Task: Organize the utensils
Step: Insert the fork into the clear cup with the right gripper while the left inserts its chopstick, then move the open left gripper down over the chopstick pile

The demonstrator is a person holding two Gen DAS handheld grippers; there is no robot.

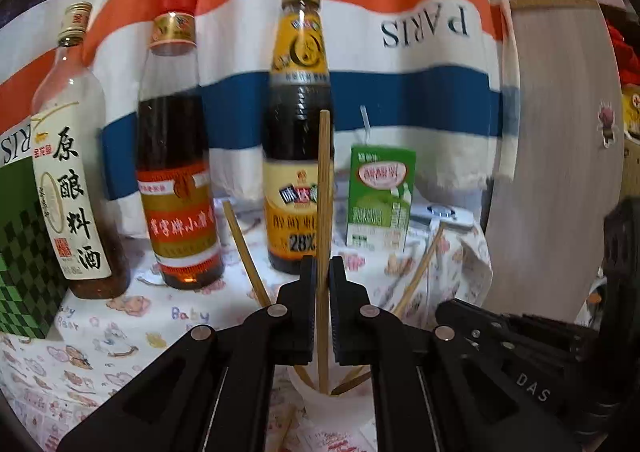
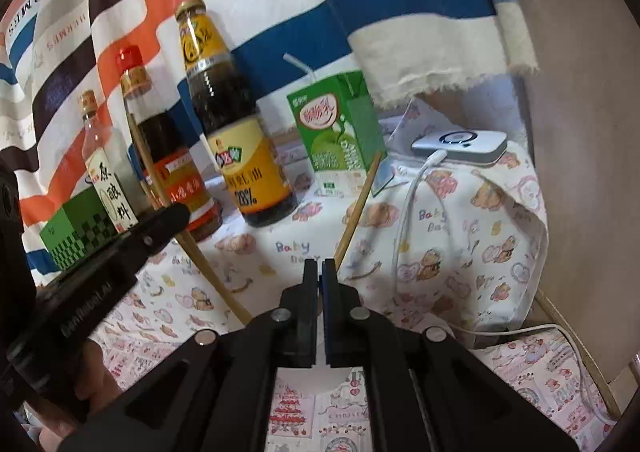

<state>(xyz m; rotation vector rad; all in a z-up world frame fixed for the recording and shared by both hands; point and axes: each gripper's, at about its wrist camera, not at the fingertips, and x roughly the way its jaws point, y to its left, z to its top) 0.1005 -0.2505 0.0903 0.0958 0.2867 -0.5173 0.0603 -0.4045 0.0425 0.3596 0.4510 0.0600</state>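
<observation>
The job looks partly done. The left gripper (image 1: 320,272) has its jaws closed tight on a single wooden chopstick (image 1: 323,188), held upright, its lower end reaching down into the mouth of a pale cup (image 1: 316,400) that sits on the near part of the surface (image 1: 120,332). At least three other chopsticks already lean inside that cup: one slanting off to the left (image 1: 244,256), one off to the right (image 1: 420,272), and a short stretch of another low against the rim. So several utensils seem to be gathered already, and the one in hand is, I'd judge, on the point of joining them; it has not been let go.

The right gripper (image 2: 320,272) sits just to the right of the cup with its jaws pressed together and nothing visible between them. From its side the cup's rim (image 2: 332,388) shows below the jaws.

What is left is hard to say. I see no loose chopsticks lying on the bear-print cloth, only the three sauce bottles, the green drink carton (image 2: 340,124) and a white charger (image 2: 460,144) at the far side. A wooden holder (image 1: 556,172) at the far right carries what look like metal utensils, too blurred to name.
</observation>
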